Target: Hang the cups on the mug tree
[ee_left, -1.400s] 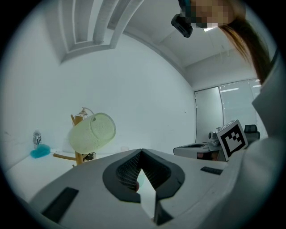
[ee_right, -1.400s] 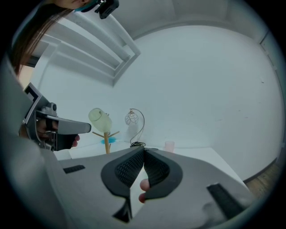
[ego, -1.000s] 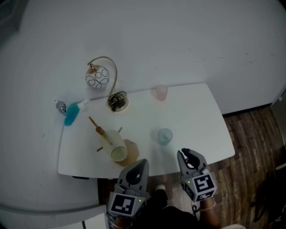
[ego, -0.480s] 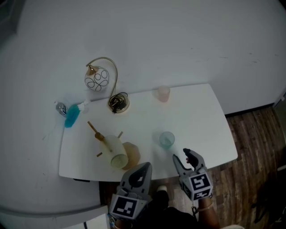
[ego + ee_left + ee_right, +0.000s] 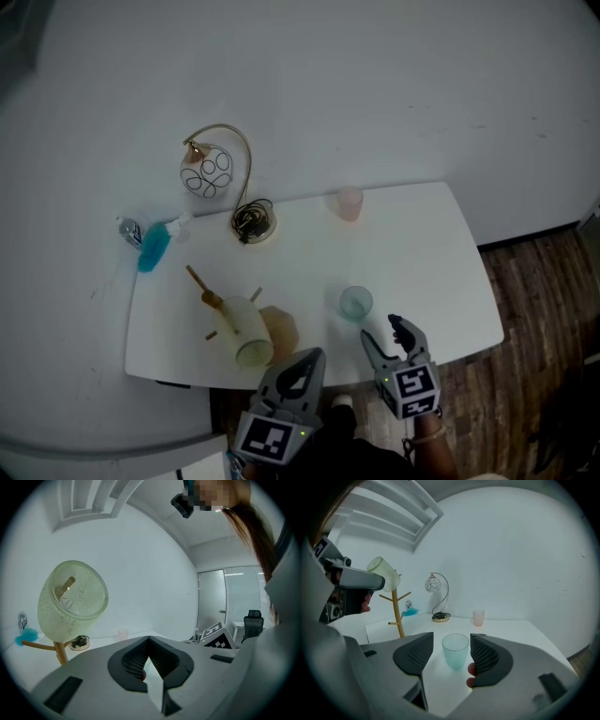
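A wooden mug tree (image 5: 217,305) stands at the table's front left, and a pale green cup (image 5: 247,336) hangs on one of its pegs; the left gripper view shows that cup (image 5: 72,597) up close. A teal cup (image 5: 355,303) stands upright near the front edge. A pink cup (image 5: 349,202) stands at the back. My right gripper (image 5: 382,332) is just behind the teal cup (image 5: 455,650). Its jaws have just been opening and touch nothing. My left gripper (image 5: 302,364) is shut and empty by the tree's base.
A gold arched lamp (image 5: 216,169) with a coiled cord at its foot (image 5: 251,223) stands at the back left. A blue object (image 5: 153,246) lies at the table's left end. The white table (image 5: 422,253) ends over wood flooring on the right.
My right gripper's jaws have spread apart from nearly shut, and it has sunk toward the table behind the teal cup. The left gripper has barely moved.
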Available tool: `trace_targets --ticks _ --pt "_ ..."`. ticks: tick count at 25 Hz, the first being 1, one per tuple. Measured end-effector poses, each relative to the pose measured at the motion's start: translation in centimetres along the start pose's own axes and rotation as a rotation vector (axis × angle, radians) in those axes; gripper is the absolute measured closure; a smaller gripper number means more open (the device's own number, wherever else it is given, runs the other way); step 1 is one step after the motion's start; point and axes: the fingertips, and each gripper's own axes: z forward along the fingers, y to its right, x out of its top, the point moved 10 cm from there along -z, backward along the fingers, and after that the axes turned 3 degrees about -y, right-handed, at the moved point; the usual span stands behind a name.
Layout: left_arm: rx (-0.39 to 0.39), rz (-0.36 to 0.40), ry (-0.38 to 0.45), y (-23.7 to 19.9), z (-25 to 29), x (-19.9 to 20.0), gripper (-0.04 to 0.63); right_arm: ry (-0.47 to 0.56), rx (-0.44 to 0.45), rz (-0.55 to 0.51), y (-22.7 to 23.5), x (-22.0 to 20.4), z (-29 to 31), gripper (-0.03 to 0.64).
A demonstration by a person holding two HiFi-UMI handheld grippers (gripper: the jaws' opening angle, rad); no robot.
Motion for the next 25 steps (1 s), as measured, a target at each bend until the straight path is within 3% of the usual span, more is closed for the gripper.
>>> trace_targets --ticks 25 --pt "-0.016 -0.004 -0.028 -1.8 1.9 -0.4 0.595 -0.108 0.018 -0.008 1.0 -3.5 5.9 0.290"
